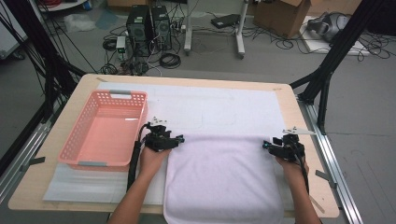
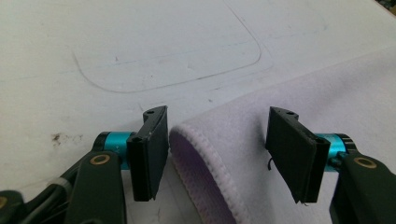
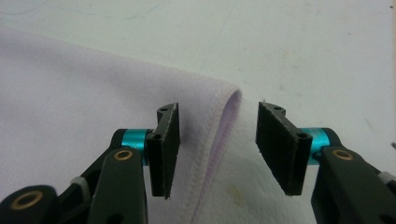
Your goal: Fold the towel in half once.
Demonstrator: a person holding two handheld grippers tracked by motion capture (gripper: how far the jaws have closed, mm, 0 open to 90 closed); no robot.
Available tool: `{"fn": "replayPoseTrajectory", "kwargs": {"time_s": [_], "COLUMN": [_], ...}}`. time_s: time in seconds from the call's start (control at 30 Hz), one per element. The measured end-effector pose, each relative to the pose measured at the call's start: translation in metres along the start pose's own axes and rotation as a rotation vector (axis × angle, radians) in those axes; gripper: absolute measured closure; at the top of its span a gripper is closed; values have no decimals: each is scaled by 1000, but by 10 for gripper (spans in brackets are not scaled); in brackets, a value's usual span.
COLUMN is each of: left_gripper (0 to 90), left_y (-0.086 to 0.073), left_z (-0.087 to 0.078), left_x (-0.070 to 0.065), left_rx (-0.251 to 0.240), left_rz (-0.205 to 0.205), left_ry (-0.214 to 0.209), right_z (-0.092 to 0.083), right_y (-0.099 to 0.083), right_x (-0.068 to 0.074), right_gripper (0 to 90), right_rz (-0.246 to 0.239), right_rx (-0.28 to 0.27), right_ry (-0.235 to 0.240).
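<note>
Lavender fleece, a towel [image 1: 224,179] folded over on itself, lies on the white mat [image 1: 219,109] at the near side of the table [image 1: 289,121], its folded edge facing away from the person and its near end hanging over the table's front. The pink basket [image 1: 105,128] stands just to its left. The left gripper [image 1: 181,139] sits at the fold's left corner and the right gripper [image 1: 264,145] at its right corner.

In each gripper view the jaws stand apart with the rounded corner of the fold between them, and no pad presses on the cloth; both grippers are open around their corners, holding nothing.

The step looks like letting go after laying the fold, though it could equally be a fresh grasp. For a release, draw both grippers outward and level, so no pad snags the stitched hem [image 2: 212,163] and pulls the top layer askew. For a grasp, close over both layers together, well in from the hem, and move the two hands evenly to keep the fold line straight.
</note>
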State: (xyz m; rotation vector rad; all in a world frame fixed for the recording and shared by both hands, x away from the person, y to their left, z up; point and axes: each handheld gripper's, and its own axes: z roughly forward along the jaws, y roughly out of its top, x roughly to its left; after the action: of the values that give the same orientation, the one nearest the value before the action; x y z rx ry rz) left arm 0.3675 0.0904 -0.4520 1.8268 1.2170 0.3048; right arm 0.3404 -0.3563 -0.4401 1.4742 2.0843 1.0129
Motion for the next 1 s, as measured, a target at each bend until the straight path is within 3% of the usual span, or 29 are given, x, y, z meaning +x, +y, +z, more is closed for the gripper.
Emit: {"fn": "replayPoseTrajectory", "kwargs": {"time_s": [0.1,0.17,0.27,0.33,0.4,0.5,0.6,0.8,0.9,1.0], "left_gripper": [468,585,783,820,832,839,840,840,840,839], "left_y": [1,0,-1,0,1,6,19,46,53,60], "left_z": [1,1,2,2,1,-2,-2,5,13,21], "left_x": [-2,-4,-6,-4,-2,-2,-3,3,10,17], "left_rx": [11,19,33,36,21,-45,-65,-156,-169,-150], "left_rz": [40,57,69,43,19,13,43,15,4,-1], "left_ry": [11,12,-16,-26,-21,7,30,42,45,49], "right_z": [9,9,7,6,6,5,4,5,9,16], "right_y": [3,3,3,2,2,4,8,30,42,52], "right_x": [2,3,5,4,5,3,-4,-13,-17,-20], "right_gripper": [505,550,684,832,855,863,865,865,865,864], "right_rz": [-18,-18,-15,-9,-8,-27,-17,-13,-12,-18], "right_rx": [49,45,53,57,59,45,-3,-97,-126,-131], "right_ry": [-13,-26,-13,29,39,23,18,5,-1,-2]}}
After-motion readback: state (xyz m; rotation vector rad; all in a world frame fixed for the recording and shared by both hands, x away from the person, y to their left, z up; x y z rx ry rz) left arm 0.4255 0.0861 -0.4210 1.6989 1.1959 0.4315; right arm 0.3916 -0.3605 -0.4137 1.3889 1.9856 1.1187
